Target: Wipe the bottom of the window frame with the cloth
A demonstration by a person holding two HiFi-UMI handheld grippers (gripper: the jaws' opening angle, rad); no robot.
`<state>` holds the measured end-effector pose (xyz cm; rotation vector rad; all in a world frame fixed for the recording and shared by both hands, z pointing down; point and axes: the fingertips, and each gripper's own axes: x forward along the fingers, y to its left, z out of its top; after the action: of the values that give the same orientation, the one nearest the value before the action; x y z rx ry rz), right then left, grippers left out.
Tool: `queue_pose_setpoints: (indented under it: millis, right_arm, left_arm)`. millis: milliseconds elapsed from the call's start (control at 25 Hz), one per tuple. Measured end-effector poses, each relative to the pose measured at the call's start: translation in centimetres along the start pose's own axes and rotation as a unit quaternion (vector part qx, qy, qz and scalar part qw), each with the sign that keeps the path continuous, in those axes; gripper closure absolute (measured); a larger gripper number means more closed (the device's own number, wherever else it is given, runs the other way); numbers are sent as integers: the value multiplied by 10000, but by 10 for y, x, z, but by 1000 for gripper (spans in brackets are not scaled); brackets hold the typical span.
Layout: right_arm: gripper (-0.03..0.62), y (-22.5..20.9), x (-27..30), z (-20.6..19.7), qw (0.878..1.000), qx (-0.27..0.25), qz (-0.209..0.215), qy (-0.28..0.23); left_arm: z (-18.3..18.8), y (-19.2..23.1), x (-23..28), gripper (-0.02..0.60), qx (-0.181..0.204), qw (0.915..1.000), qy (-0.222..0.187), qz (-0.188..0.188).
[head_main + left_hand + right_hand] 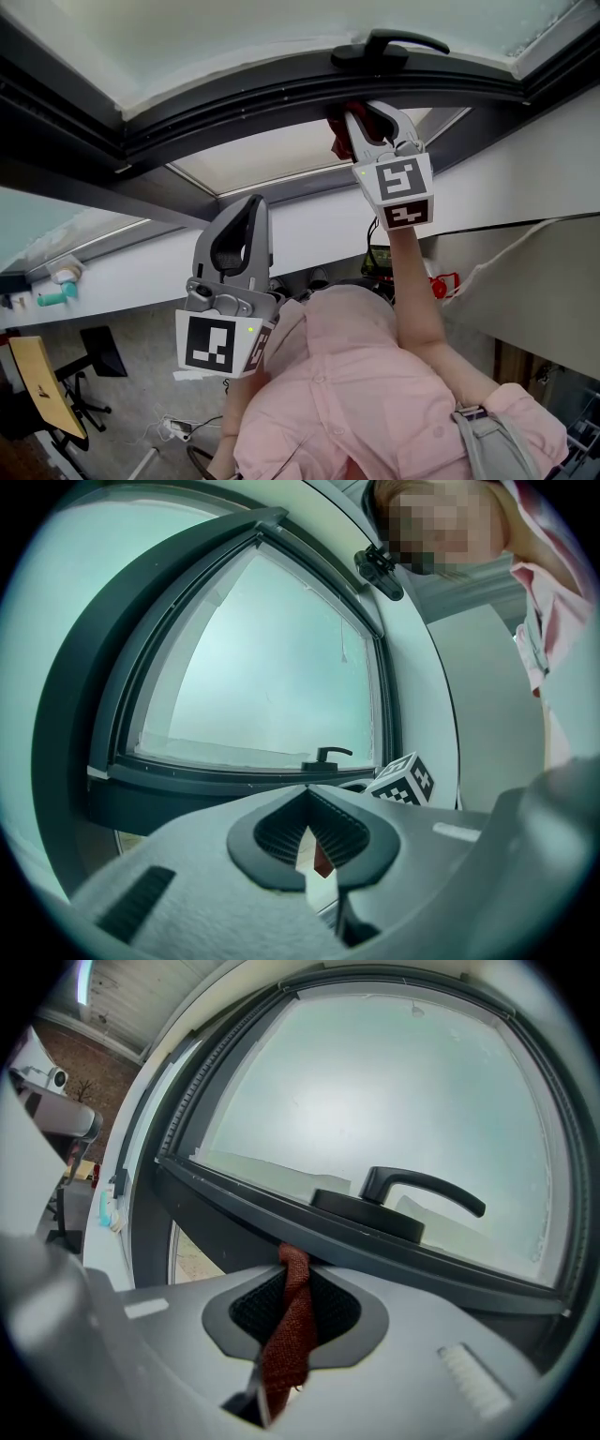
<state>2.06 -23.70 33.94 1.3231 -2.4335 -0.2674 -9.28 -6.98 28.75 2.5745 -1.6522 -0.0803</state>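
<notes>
Seen from the head view, a person in a pink shirt [361,398] reaches the right arm up toward 12 o'clock. The right tongs [366,117] are clamped on a dark red cloth [337,142]. The cloth is pressed against the dark window frame [262,98], just below the black window handle [389,47]. The marker cube [403,187] on these tongs sits just under the frame, facing the camera.

In the right gripper view, the cloth [289,1335] runs as a twisted strip between the closed right tongs [295,1279]. Its top end touches the underside of the window frame [394,1246], at about 7 o'clock from the window handle [412,1190]. Pale frosted glass [375,1082] fills the space above the frame.

The left tongs [246,211] are held lower, at about 7 o'clock from the right tongs and well apart from the frame. They point up toward the window. In the left gripper view, the left tongs [307,841] are closed at the tips and hold nothing. A sliver of the red cloth [322,857] shows through the narrow gap behind the tips. Beyond the tongs lie the window frame [216,780], the window handle [326,757] and the other tongs' marker cube [405,780] at 1 o'clock.
</notes>
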Motion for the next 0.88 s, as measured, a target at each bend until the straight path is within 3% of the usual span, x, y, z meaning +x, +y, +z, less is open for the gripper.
queue_pose_setpoints:
  millis: [200, 360, 640, 880]
  right_arm:
    - [533, -18, -6, -7, 9998, 122, -121, 80]
    - [533, -24, -23, -9, 9992, 379, 78, -52]
    - [533, -35, -85, -5, 9985, -54, 152, -531]
    - [533, -48, -131, -24, 9979, 551, 19, -341]
  left_arm:
    - [-2, -8, 5, 588, -7, 10000, 2, -73]
    - [-8, -18, 7, 588, -94, 9998, 53, -160]
    - [-13, -34, 6, 588, -305, 9992, 27, -250]
    - [-24, -51, -4, 588, -424, 9975, 143, -541]
